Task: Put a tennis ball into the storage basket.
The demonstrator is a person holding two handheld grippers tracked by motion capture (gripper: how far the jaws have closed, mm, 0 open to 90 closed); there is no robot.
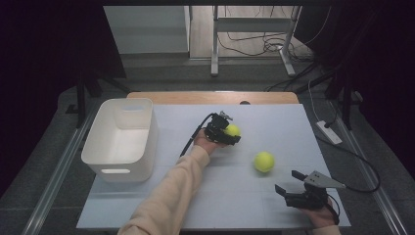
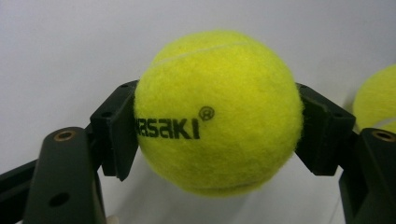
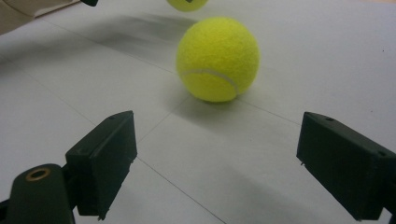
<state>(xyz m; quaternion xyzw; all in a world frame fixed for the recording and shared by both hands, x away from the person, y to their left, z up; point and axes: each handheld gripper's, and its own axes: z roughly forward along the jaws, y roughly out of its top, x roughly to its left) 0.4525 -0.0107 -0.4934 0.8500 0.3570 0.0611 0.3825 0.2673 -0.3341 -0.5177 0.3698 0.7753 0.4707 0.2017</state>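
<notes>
yellow felt of one tennis ball (image 2: pixel 217 112) clamped across its middle by left gripper (image 1: pixel 226 131), likely for a drop into white bin (image 1: pixel 100 144). second ball (image 3: pixel 217 59) loose on table (image 1: pixel 220 200), just ahead of right gripper (image 3: pixel 233 163), jaws wide apart, apparently lined up.

Yellow-green tennis balls (image 1: pixel 264 161); white bin (image 1: pixel 122 139); black jaws.

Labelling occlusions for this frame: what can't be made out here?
- Brand print on the held tennis ball: left gripper view, first letters hidden behind a jaw of the left gripper.
- Whether that ball rests on the table or is lifted: unclear.
- Second tennis ball: cut by the right edge there.
- White bin floor: high view, partly hidden by its near wall.
</notes>
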